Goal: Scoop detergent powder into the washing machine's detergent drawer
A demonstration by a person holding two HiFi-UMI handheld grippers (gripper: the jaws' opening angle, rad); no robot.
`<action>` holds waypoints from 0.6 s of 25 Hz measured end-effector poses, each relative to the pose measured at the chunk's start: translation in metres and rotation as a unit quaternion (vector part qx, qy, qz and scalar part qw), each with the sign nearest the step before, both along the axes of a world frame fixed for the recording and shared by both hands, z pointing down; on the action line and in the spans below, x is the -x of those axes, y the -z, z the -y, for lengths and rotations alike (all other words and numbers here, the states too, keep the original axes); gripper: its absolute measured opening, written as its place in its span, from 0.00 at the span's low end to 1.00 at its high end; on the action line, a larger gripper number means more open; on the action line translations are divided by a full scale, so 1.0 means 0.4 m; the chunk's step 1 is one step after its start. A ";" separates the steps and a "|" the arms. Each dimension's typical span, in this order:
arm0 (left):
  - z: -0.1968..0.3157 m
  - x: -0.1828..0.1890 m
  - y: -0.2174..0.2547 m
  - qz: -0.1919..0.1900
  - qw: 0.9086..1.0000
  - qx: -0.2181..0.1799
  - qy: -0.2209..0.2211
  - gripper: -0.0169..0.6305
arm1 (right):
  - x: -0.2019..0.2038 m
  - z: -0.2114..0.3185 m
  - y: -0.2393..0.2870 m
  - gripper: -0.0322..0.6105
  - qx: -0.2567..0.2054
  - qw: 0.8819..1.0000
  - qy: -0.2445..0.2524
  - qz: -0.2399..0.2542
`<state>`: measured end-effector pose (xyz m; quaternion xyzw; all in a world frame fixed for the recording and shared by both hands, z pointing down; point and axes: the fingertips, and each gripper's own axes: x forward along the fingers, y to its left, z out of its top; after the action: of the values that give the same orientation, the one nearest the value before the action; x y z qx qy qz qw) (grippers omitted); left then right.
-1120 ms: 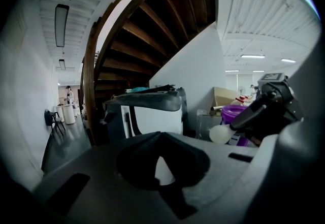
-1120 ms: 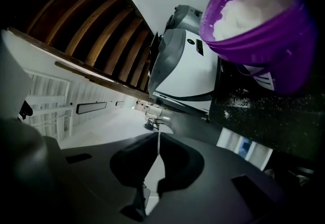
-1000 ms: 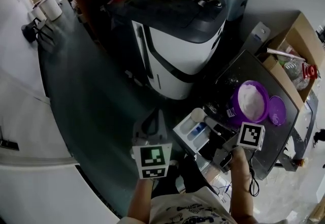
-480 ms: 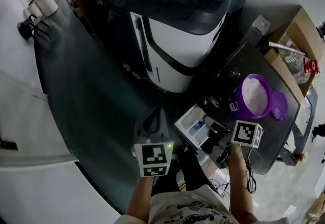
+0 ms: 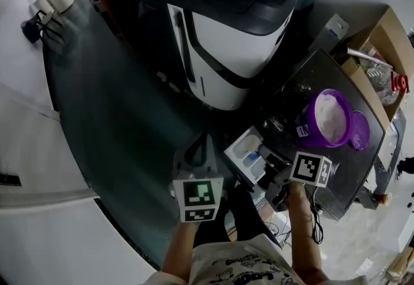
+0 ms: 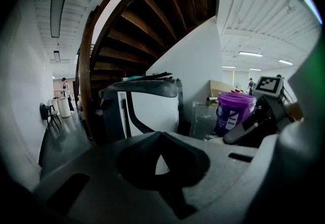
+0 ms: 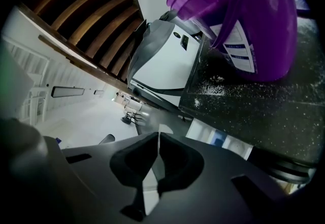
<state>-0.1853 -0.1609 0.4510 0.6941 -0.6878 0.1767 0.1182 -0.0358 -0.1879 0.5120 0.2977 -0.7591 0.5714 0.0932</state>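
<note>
No words or numbers can be read anywhere here. The purple tub [image 7: 264, 14] has a white and blue label [image 7: 238, 53], but its print is too small and blurry to read. The cube [image 5: 198, 198] on the left hand-held gripper [image 6: 161, 135] and the cube [image 5: 310, 169] on the right hand-held gripper [image 7: 157, 135] show only black and white square patterns, no letters.
</note>
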 end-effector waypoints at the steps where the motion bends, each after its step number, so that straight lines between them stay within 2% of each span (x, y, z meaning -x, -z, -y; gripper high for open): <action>1: -0.001 0.000 -0.006 0.000 1.000 0.002 0.000 0.03 | 0.001 -0.002 -0.007 0.08 -0.002 1.000 0.002 -0.006; 15: -0.006 0.014 -0.052 -0.005 1.000 0.018 0.006 0.03 | 0.015 -0.014 -0.094 0.08 -0.047 0.991 0.044 -0.117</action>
<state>-0.1909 -0.1584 0.4717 0.6885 -0.6883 0.1844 0.1352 -0.0418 -0.1825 0.5497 0.3330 -0.7813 0.4914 0.1927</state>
